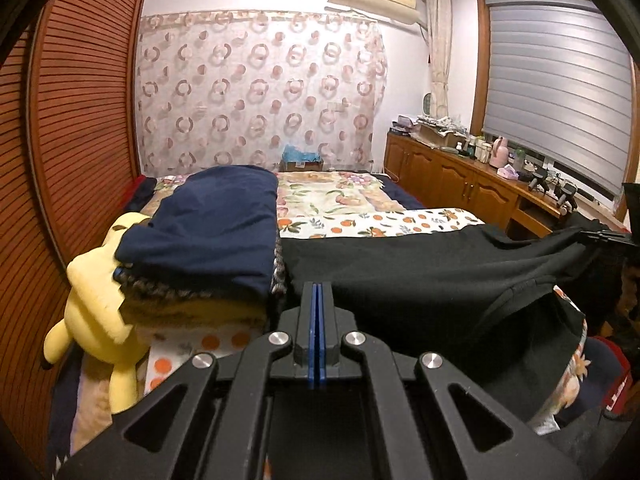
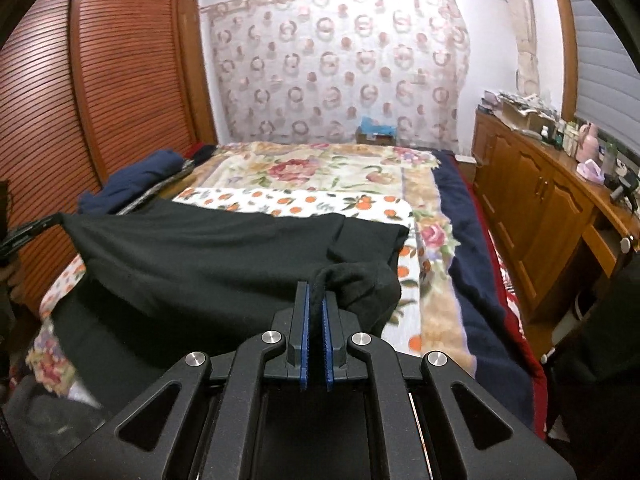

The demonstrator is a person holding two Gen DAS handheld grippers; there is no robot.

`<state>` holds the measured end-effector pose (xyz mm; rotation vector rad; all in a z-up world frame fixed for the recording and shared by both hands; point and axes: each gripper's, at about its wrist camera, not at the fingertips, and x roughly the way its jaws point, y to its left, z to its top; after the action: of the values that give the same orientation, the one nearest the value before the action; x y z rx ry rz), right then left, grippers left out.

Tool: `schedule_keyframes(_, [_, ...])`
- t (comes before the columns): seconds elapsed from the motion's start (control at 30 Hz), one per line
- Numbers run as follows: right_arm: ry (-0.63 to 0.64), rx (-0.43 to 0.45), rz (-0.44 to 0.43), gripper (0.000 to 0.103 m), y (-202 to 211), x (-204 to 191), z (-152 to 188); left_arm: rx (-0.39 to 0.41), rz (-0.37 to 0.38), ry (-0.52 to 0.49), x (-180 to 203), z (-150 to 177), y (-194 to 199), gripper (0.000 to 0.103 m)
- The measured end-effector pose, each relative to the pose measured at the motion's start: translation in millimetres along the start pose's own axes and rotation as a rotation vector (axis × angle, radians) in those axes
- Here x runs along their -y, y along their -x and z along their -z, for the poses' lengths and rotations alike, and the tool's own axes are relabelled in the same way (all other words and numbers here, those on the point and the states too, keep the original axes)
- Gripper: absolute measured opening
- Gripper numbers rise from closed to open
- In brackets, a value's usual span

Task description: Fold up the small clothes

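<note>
2 tools hold 1 black knit garment (image 2: 224, 256) between them, stretched across the near end of the bed (image 2: 448, 240) with its floral and orange-print blankets. The right tool (image 2: 315, 300) has its blue pads nearly together, with a bunched black fold of the garment pinched between them at the garment's right end. The left tool (image 1: 316, 292) shows its blue pads pressed flat together; from its own camera the cloth lies just beyond the tips, so whether a thin edge is caught there is hard to judge, though the right wrist view shows the garment's far left corner drawn to a taut point at a dark tool at the frame's edge, which suggests it is.

The garment's long axis runs left to right, from one tool to the other, and its body sags onto the bed between them. Each tool sits at its own end, so neither is nearer the middle. A fold would likely mean carrying 1 end along that axis toward the other.

Left of the garment, touching its edge, stands a stack of folded clothes topped by a navy blue piece (image 1: 200, 220), with a yellow plush toy (image 1: 96, 296) beside it.
</note>
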<state>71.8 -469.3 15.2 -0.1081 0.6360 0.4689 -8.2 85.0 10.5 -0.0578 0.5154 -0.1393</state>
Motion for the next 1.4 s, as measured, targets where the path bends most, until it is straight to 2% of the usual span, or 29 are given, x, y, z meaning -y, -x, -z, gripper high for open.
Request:
schedule_keyframes(0.2, [0.021,-0.035,-0.002,0.003,19,-15,20,-0.042,-0.021,0.013,-4,27,15,0.0])
schedule_keyframes(0.3, [0.007,-0.095,-0.011,0.003,2,-14,38,-0.141,-0.027,0.042,-11,56,-2,0.0])
schedule_keyframes(0.4, [-0.006,-0.172,-0.006,0.003,-19,-16,65,-0.202,-0.031,0.049,-14,77,-13,0.0])
schedule_keyframes(0.47, [-0.017,-0.209,-0.006,0.003,-30,-14,79,-0.213,-0.028,0.048,-14,81,-13,0.0])
schedule_keyframes(0.6, [-0.028,-0.208,0.022,0.006,-34,-14,86,-0.214,-0.044,0.056,-14,83,-9,0.0])
schedule_keyframes(0.67, [-0.024,-0.2,0.033,0.008,-32,-14,84,-0.208,-0.044,0.062,-15,80,-5,0.006])
schedule_keyframes(0.7, [-0.025,-0.197,0.036,0.01,-30,-14,82,-0.204,-0.043,0.062,-17,81,-4,0.013])
schedule_keyframes(0.73, [-0.024,-0.191,0.041,0.01,-26,-14,81,-0.196,-0.044,0.061,-17,79,-1,0.026])
schedule_keyframes(0.87, [-0.005,-0.161,0.055,0.015,-9,-16,73,-0.177,-0.043,0.072,-23,75,1,0.044])
schedule_keyframes(0.93, [0.007,-0.144,0.064,0.019,-2,-17,67,-0.176,-0.043,0.07,-23,73,-1,0.058])
schedule_keyframes(1.17, [0.034,-0.093,0.078,0.046,7,-24,50,-0.203,-0.065,0.079,-18,73,-12,0.058])
schedule_keyframes(1.27, [0.05,-0.08,0.079,0.05,3,-29,45,-0.215,-0.078,0.083,-19,75,-17,0.058])
schedule_keyframes(1.4, [0.064,-0.081,0.058,0.05,-13,-39,43,-0.236,-0.095,0.086,-18,79,-24,0.058])
